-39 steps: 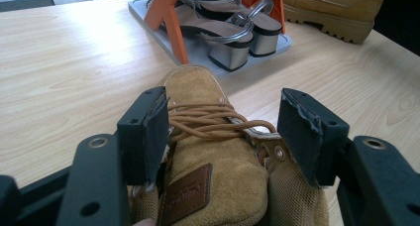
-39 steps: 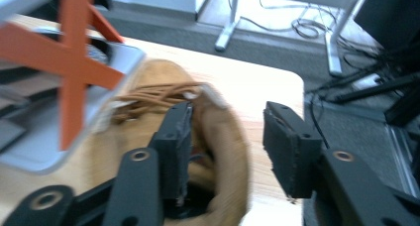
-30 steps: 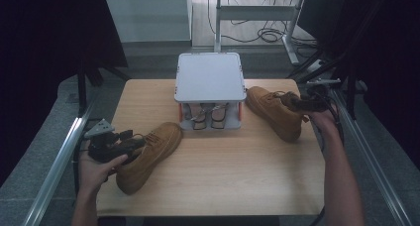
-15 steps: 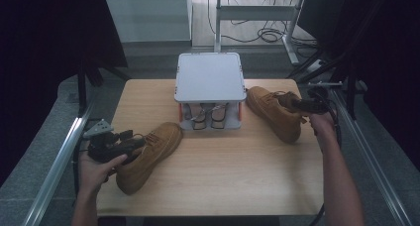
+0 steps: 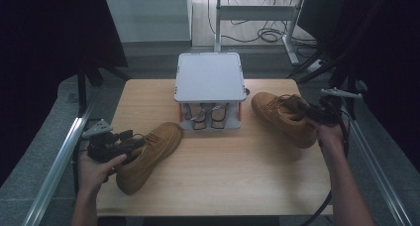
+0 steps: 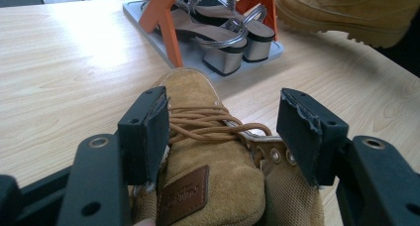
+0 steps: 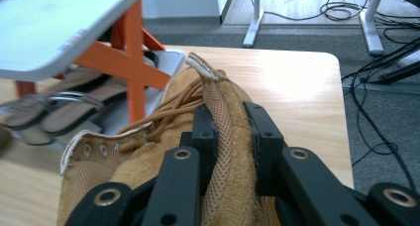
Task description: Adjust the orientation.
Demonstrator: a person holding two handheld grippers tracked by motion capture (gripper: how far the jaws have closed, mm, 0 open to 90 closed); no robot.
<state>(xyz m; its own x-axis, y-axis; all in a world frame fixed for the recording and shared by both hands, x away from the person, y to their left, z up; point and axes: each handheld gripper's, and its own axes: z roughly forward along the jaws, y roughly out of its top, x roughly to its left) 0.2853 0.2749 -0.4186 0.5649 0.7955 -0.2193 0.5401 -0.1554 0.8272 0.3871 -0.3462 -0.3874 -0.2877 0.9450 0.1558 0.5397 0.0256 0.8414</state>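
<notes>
Since the earlier frames the right gripper (image 5: 311, 112) has drawn its jaws in, and they now pinch the collar of the right boot (image 5: 283, 118), which has shifted slightly on the surface (image 5: 237, 171) to the right of the small rack (image 5: 210, 77). The left gripper (image 5: 130, 142) has not moved; its jaws stand wide on either side of the left boot (image 5: 148, 154), the left pad against the tongue and the right pad clear. Sandals (image 6: 223, 28) lie under the rack.
</notes>
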